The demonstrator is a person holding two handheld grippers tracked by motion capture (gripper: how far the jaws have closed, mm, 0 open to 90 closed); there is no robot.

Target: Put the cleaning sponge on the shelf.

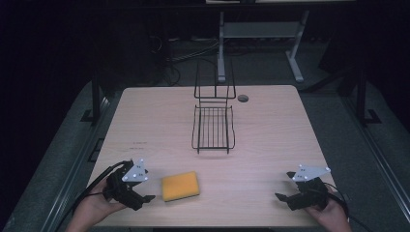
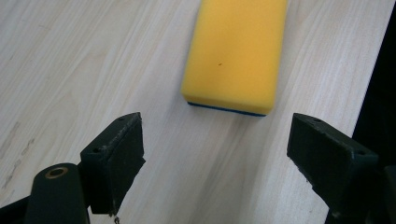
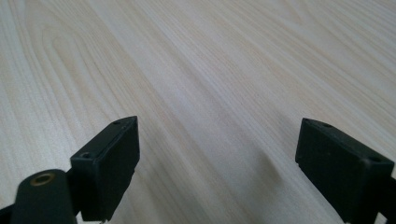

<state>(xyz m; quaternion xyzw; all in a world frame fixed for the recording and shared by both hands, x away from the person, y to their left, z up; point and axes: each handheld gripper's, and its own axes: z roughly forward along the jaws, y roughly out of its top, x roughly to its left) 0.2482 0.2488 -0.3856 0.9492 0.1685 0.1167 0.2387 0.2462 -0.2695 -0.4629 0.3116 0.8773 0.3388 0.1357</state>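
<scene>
Sponge-wise, the yellow rectangular foam sponge (image 1: 180, 186) lies flat near the bench's front edge, just beside the left gripper (image 1: 145, 197), whose jaws stand wide apart, holding nothing and pointing at it. The left gripper view shows the sponge (image 2: 236, 53) ahead of the gap between the jaws, apart from both, with a thin blue layer along its underside and the bench edge close on the right. The right gripper (image 1: 283, 198), also spread wide and empty, sits near the front right corner over bare pale wood-grain bench (image 3: 196, 70). A black wire rack (image 1: 213, 126) stands mid-bench, well apart from both. Dark floor and cables surround the bench (image 1: 270, 145).
</scene>
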